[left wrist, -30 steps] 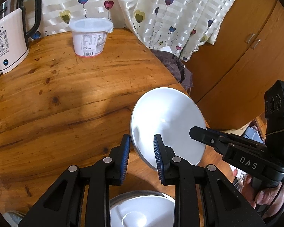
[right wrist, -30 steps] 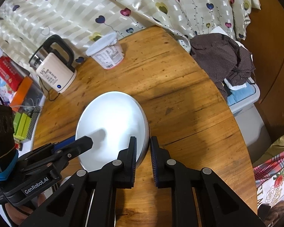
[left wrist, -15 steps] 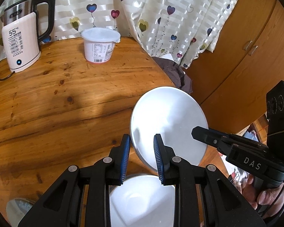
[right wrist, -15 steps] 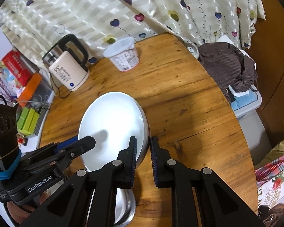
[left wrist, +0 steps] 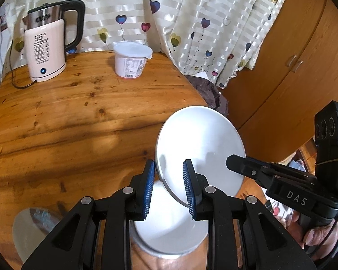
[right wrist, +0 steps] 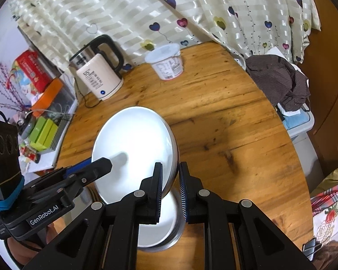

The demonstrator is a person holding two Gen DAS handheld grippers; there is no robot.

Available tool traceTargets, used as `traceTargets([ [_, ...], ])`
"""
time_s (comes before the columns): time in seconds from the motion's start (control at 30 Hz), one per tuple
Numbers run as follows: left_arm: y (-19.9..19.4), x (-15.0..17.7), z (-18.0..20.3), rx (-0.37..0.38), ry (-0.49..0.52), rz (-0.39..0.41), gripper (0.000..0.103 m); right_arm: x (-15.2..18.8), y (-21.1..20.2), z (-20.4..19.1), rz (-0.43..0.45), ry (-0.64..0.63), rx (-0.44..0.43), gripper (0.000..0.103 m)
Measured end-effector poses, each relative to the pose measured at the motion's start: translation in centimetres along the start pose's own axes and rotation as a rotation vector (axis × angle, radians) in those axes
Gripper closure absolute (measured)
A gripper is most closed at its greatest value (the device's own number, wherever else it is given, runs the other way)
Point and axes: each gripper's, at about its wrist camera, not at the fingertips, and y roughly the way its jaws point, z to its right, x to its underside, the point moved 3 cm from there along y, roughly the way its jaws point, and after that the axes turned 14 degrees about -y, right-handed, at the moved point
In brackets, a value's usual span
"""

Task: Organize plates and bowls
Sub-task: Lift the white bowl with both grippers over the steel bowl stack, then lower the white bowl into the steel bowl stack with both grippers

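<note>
Wooden table (left wrist: 83,121); kettle (left wrist: 46,45); tub (left wrist: 131,60); bowl (left wrist: 171,236).

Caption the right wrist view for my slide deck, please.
Both grippers, right and left, hold a white plate tilted above stacked dishes on a wooden table.

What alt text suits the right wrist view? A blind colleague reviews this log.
Two handheld grippers, the right gripper and left gripper, hold a tilted white plate by opposite rims above a stack of plates on a round wooden table. A kettle and tub stand behind.
</note>
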Motion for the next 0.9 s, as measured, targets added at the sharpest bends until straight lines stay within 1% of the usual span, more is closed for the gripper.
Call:
traceTargets([
  [0.2, -1.1, 1.7, -1.0, -0.009, -0.015, 0.003, 0.077, 1.6, -0.2, -1.6, -0.022, -0.008, -0.017, 0.089],
  [0.33, -1.4, 2.7, -1.6, -0.014, -0.023, -0.009, 0.077, 2.7, -0.1, -2.2, -0.043, -0.01, -0.022, 0.089],
  [0.63, -1.3, 4.6, -2.6, -0.037, -0.032, -0.034, 0.077, 4.7, 0.6, -3.0, -0.085, -0.012, -0.027, 0.089],
  [0.9, -0.5, 5.6, -3.1, -0.052, -0.045, -0.07, 0.077, 5.6, 1.2, -3.0, -0.116, -0.013, -0.027, 0.089],
])
